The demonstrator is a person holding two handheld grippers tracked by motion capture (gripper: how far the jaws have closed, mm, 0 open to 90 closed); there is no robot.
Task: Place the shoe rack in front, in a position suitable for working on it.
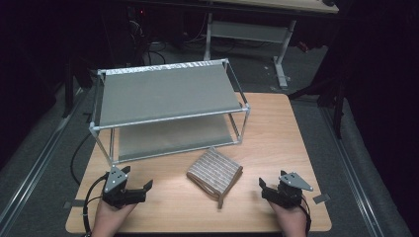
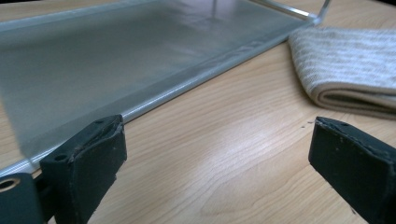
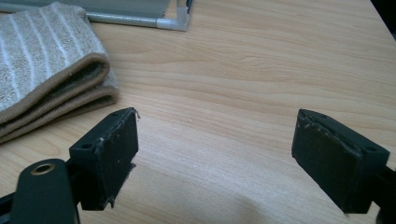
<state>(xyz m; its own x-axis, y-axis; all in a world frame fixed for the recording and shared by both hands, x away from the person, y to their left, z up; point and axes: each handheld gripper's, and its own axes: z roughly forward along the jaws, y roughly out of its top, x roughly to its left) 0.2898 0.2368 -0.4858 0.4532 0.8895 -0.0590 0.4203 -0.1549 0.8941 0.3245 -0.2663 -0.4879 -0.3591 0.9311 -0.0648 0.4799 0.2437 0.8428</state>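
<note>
A dim lab: floor cables (image 1: 148,49), bare workbenches (image 1: 276,29).

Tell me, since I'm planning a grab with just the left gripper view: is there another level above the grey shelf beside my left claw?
Observer: Yes. The high view shows a rack with two grey shelves, one above the other, and nothing lies on either.
Operator: Where is the other claw?
Observer: The right claw is open at the near right of the table. It is to the right of the folded towel and apart from it.
Operator: Is the towel inside the rack?
Observer: No. It lies on the table in front of the rack's right front corner, outside the frame.
</note>
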